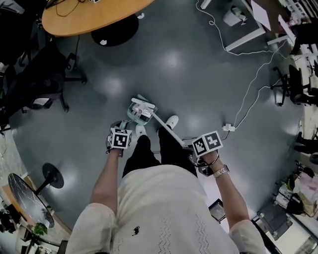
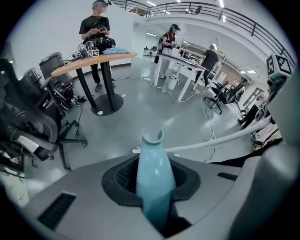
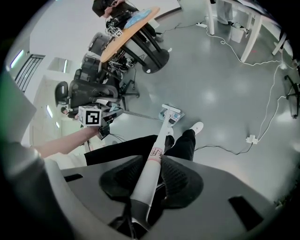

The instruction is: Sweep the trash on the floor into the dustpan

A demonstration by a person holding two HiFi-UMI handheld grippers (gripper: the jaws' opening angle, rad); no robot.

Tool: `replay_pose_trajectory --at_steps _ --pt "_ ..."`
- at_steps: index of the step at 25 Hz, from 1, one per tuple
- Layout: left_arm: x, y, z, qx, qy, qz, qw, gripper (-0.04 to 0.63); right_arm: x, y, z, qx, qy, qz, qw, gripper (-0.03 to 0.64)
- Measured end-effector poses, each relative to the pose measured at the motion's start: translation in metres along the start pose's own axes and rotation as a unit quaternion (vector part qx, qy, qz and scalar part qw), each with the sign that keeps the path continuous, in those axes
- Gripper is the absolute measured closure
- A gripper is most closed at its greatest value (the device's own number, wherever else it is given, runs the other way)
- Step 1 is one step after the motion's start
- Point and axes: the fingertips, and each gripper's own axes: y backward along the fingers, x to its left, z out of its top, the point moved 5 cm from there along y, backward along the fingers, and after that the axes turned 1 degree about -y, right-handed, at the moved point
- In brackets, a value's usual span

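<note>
1. My left gripper point(image 1: 120, 135) is clamped on the pale blue dustpan handle point(image 2: 154, 180). The handle stands up between the dark pads, and its notched tip points out over the floor point(image 1: 189, 74).
2. My right gripper point(image 1: 198, 149) is closed tight on the white broom handle point(image 3: 151, 172). The handle runs straight out from between the jaws and slants down and forward past my legs.
3. The dustpan point(image 1: 135, 117) sits on the grey floor just ahead of my white shoes point(image 1: 172, 121), roughly midway between my two grippers.
4. The white broom head point(image 1: 143, 105) is at the dustpan, touching or overlapping its far side. I cannot tell which from these views.
5. Any trash at the dustpan is too small for me to make out.
6. From the left gripper, the broom handle shows as a pale bar crossing behind the dustpan handle, well clear of it.
7. A round wooden worktop point(image 1: 94, 15) on a dark base stands well ahead and to my left, with black office chairs point(image 1: 35, 74) beside it.
8. A white cable point(image 1: 251, 96) trails across the floor on my right to a small socket block point(image 1: 228, 127) near my right gripper.
9. In the left gripper view, a person point(image 2: 96, 33) stands at the round worktop, and two others stand at white desks further back.
</note>
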Motion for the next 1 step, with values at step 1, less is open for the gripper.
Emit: replay_pose_trajectory --at_steps 1 --pt "0.0100 0.0056 -0.0120 -0.001 0.007 0.002 1.0000 0.503 0.0109 -0.0079 -0.0023 0.003 0.003 0.000 1.000 0.485"
